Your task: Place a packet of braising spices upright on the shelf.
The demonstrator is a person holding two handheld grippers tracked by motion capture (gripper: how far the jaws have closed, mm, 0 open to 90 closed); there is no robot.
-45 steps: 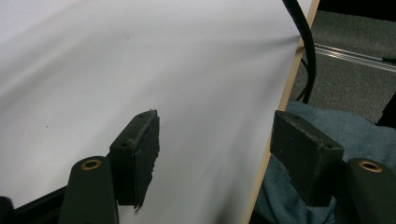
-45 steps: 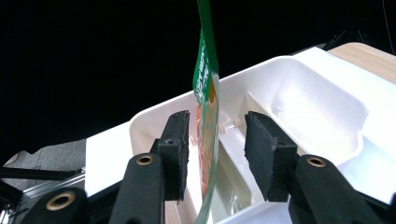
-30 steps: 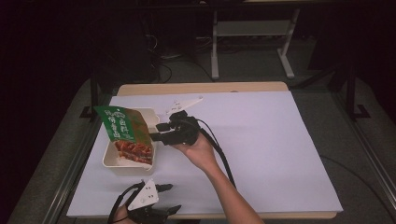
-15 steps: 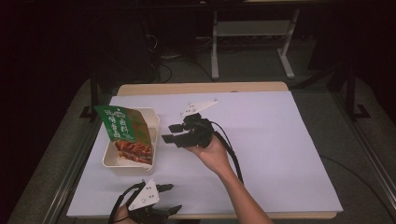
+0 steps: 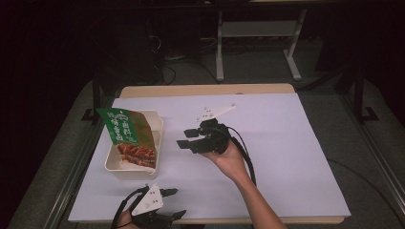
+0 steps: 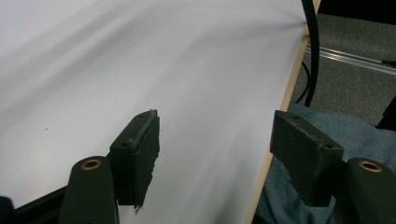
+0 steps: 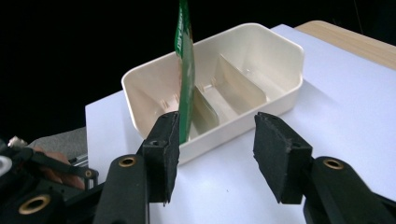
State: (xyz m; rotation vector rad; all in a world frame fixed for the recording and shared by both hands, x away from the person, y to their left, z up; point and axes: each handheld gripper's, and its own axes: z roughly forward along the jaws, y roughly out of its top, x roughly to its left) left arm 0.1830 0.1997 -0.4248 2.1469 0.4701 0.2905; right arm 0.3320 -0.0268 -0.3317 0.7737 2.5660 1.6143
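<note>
1. Right now your right tool [image 5: 188,138] hangs over the middle of the surface [image 5: 286,157], its jaws spread apart and empty, pointing toward the cream tray [image 5: 157,131]; your right hand [image 5: 228,157] holds it from behind.
2. Your left tool [image 5: 172,202] sits low at the near edge of the surface, jaws likewise parted with nothing between them. In the left gripper view those jaws [image 6: 219,154] straddle the surface's edge, with blue denim [image 6: 359,130] below on the right.
3. You have the tray lying on the left part of the surface, well apart from both tools. The right gripper view shows its inside split by partitions into compartments [image 7: 233,88].
4. A green packet [image 5: 125,126] stands upright in the tray, leaning a little, with printed characters on its face and a picture of reddish-brown food [image 5: 136,153] on its lower part. From the right gripper view you see it edge-on [image 7: 186,70], resting in the tray's near end.
5. Your surface is a wooden top covered by a white sheet; bare wood shows along the far edge [image 5: 205,89].
6. Around you the room is dark: grey floor [image 5: 372,157], cables [image 5: 167,67] beyond the far edge, and a pale metal stand [image 5: 258,33] at the back.
</note>
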